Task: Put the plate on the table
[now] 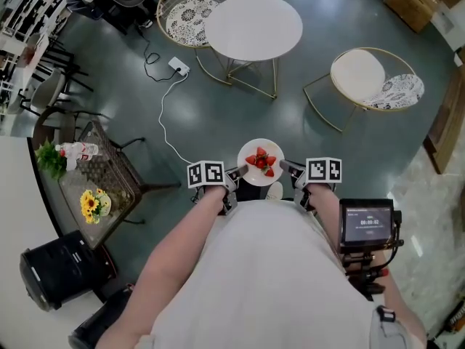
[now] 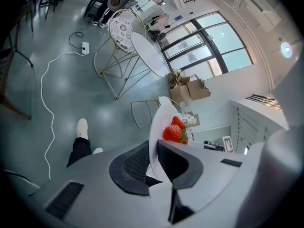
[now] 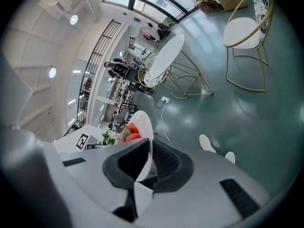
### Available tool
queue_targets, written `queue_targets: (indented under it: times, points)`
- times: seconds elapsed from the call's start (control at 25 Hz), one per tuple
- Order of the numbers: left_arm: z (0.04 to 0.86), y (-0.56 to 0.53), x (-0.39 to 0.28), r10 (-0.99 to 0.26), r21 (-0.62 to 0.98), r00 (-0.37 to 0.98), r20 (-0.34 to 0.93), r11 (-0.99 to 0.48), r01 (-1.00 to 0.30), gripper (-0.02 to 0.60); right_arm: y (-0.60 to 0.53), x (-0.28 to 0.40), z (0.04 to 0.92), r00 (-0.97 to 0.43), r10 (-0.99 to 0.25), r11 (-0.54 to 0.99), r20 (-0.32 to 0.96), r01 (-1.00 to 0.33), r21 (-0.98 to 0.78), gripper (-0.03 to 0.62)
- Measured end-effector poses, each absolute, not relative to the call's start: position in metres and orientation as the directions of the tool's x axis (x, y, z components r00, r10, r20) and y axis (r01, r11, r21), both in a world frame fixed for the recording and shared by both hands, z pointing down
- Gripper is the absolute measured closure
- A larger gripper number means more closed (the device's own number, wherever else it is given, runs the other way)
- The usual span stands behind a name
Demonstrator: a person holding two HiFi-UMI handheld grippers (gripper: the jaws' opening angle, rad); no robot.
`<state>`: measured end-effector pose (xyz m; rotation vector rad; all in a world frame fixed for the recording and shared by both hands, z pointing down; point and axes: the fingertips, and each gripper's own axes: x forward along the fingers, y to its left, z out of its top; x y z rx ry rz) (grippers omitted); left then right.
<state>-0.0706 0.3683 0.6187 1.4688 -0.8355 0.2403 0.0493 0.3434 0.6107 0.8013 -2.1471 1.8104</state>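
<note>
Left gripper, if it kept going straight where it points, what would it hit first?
The left gripper is shut on the plate, which would go along. Past that, probably the green floor short of the gold-framed chair; depth is unclear.

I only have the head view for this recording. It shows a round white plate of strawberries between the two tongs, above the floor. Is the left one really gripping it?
Observer: Yes. In the left gripper view the left tongs are closed on the round white plate, with its rim pinched between them.
Reviewer: And the right side?
Observer: The same. The right gripper view shows the right tongs clamped on the plate's opposite rim.
Reviewer: Is there anything past the table that my view cuts off?
Observer: Yes. Beyond the round white table, the left gripper view shows tall glazed windows, which are outside your frame.
</note>
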Motion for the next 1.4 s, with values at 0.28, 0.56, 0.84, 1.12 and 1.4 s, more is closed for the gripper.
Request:
queue_targets:
  times: [0.28, 0.56, 0.84, 1.12, 1.4]
  points:
    - [0.621, 0.331, -0.084, -0.304, 0.776, 0.720, 0.624, 0.139, -0.615, 0.532, 0.311, 0.036, 0.614, -0.815, -0.254, 0.040, 0.521, -0.547, -0.836, 0.571]
    - [0.632, 0.265, -0.100, -0.283, 0.780, 0.732, 0.620, 0.127, -0.613, 0.532, 0.248, 0.020, 0.622, -0.807, -0.263, 0.019, 0.528, -0.552, -0.834, 0.571]
    - [0.629, 0.209, -0.125, -0.272, 0.782, 0.739, 0.616, 0.103, -0.614, 0.532, 0.194, -0.004, 0.620, -0.797, -0.289, 0.025, 0.531, -0.560, -0.828, 0.571]
    - [0.628, 0.158, -0.158, -0.275, 0.793, 0.751, 0.600, 0.081, -0.604, 0.532, 0.147, -0.037, 0.616, -0.777, -0.312, 0.035, 0.546, -0.584, -0.811, 0.571]
    - [0.629, 0.120, -0.187, -0.299, 0.799, 0.752, 0.588, 0.069, -0.597, 0.532, 0.108, -0.066, 0.616, -0.774, -0.317, 0.060, 0.548, -0.593, -0.803, 0.571]
